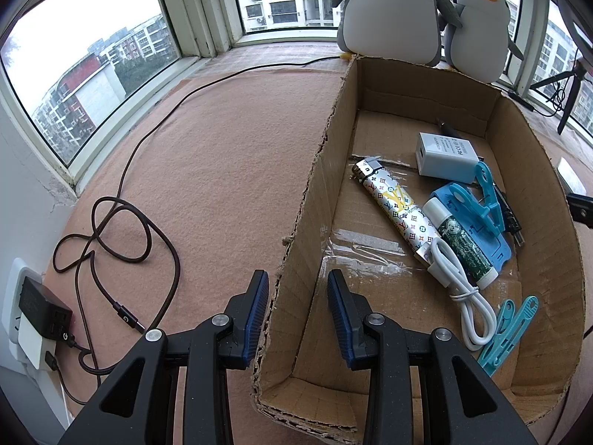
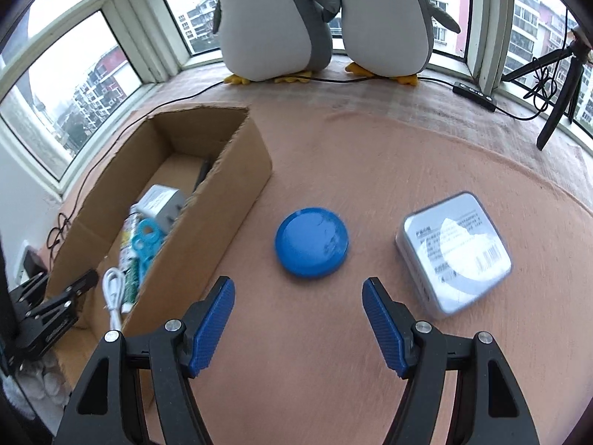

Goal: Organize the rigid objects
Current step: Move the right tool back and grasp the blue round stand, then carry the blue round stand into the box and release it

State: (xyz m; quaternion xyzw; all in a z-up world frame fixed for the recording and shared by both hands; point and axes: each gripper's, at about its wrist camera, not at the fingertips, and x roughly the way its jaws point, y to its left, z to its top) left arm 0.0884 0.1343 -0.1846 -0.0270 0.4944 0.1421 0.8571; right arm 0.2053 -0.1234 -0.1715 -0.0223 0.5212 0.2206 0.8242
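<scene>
On pink felt sill, cardboard box

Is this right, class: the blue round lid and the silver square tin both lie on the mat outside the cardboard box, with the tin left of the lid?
Not quite. In the right wrist view the silver square tin lies right of the blue round lid, not left. Both do lie on the mat outside the cardboard box.

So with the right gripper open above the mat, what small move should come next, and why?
Probably ease the right gripper forward and down to straddle the blue round lid. It lies just ahead of the open, empty jaws, still outside the cardboard box, whose wall the left gripper clamps.
</scene>
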